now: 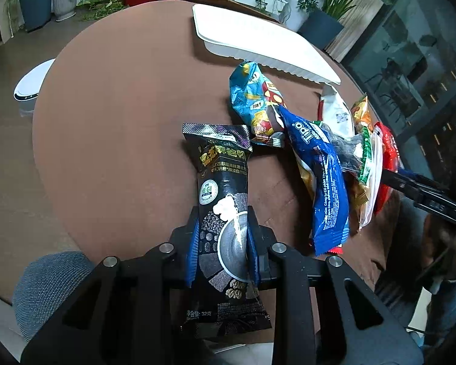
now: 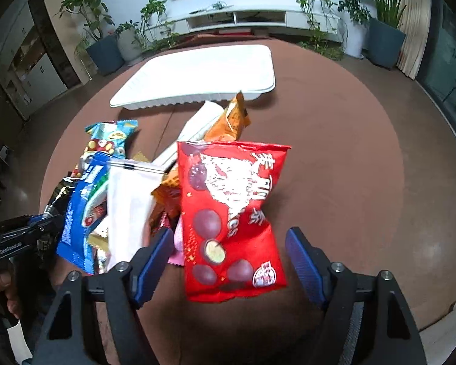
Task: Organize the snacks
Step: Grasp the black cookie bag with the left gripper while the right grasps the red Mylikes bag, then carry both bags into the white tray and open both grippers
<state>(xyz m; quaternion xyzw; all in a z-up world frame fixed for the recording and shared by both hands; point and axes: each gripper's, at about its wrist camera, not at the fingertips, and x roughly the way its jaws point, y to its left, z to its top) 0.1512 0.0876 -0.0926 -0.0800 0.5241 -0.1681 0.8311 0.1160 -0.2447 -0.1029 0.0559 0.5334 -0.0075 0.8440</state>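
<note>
My left gripper (image 1: 223,228) is shut on a black snack packet (image 1: 220,182) and holds it over the round brown table (image 1: 112,121). My right gripper (image 2: 228,252) is open, with a red snack bag (image 2: 231,213) lying between its fingers on the table. A pile of snacks lies beside it: a blue Tipo packet (image 1: 322,176), a light-blue chip bag (image 1: 252,97), a white packet (image 2: 130,210) and an orange packet (image 2: 232,118). An empty white tray (image 2: 203,73) sits at the far side of the table; it also shows in the left wrist view (image 1: 258,45).
The right gripper's body (image 1: 425,191) reaches in from the right in the left wrist view. A grey chair back (image 1: 45,286) stands near the table's front edge. A white round bin (image 1: 30,85) sits on the floor to the left. Potted plants line the far wall.
</note>
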